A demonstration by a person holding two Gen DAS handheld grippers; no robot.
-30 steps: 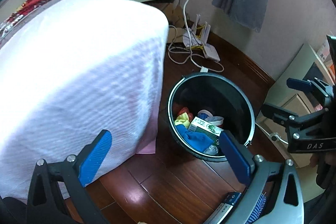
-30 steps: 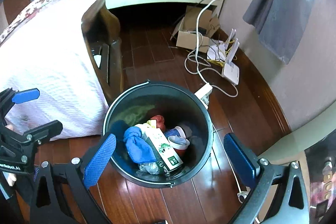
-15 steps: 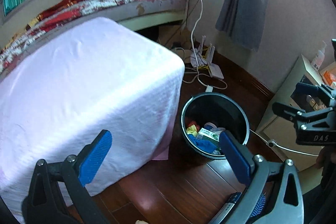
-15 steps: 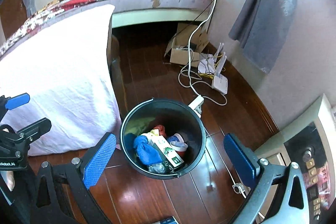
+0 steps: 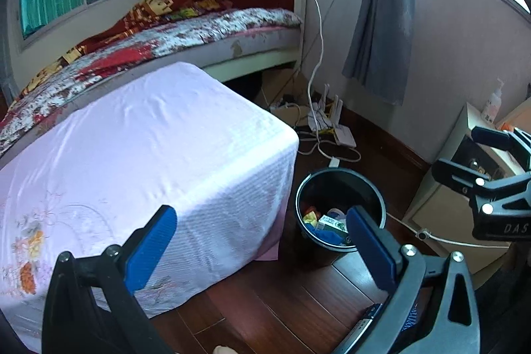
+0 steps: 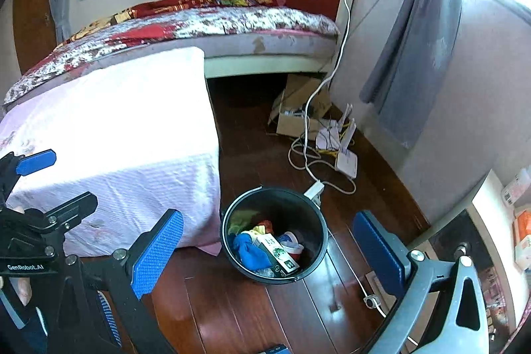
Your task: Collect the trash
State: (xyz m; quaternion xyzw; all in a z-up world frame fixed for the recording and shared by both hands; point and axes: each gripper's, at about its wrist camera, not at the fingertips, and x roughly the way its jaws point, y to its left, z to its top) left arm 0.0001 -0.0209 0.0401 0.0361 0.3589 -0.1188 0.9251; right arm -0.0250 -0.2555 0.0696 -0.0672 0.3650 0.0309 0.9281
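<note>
Both grippers (image 5: 262,241) (image 6: 268,241) spread empty, well above the trash bucket (image 6: 312,214).

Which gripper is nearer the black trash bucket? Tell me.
Right, though only slightly. The right gripper is raised almost directly over the black trash bucket; the left gripper is raised beside it, over the cloth-covered table's corner.

A round black bin (image 6: 229,241) stands upright on the dark wooden floor (image 6: 232,314), just beside the corner of the pink cloth (image 6: 132,155) hanging to the floor. It is open at the top and partly filled. Inside lie a crumpled blue cloth (image 6: 247,249), a white and green carton (image 6: 278,254) tilted against it, a red and white cup (image 6: 293,246), and yellow and red scraps (image 6: 260,227).
</note>
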